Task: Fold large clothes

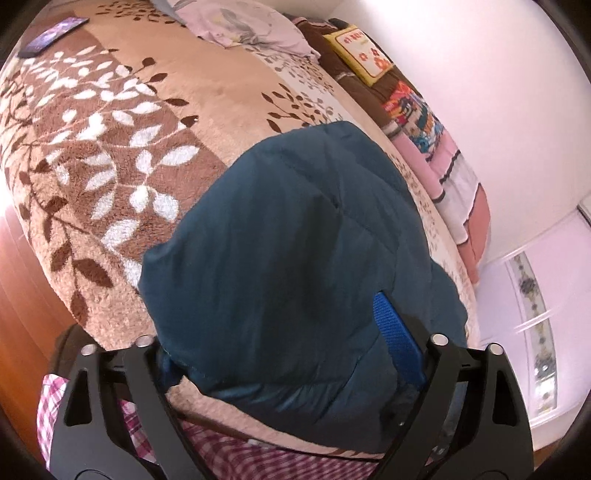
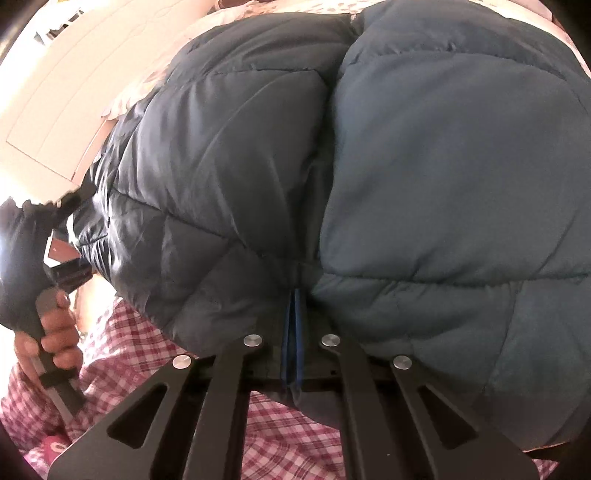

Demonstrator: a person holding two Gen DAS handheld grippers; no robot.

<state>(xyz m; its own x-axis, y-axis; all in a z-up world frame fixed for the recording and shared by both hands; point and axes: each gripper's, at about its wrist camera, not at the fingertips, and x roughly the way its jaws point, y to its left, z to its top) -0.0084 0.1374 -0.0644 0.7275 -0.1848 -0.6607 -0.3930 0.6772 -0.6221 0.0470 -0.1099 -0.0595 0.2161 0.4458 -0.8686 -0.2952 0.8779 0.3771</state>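
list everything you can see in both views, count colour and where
jacket: one, dark teal, quilted, lying folded on the blanket, near edge toward the person
blanket: one, tan and brown with white leaves, covering the bed
phone: one, dark, far left on the blanket
pillow: one, pale lilac floral, at the far end of the bed
yellow box: one, yellow, by the wall at far right
folded cloths: a stack, pink and multicoloured, along the wall
checked garment: one, red and white, worn by the person, below the jacket
left gripper: one, black with blue pads, jaws apart around the jacket's near edge
right gripper: one, black with blue pads, jaws shut at the jacket's fold
hand: one, holding the left gripper's handle
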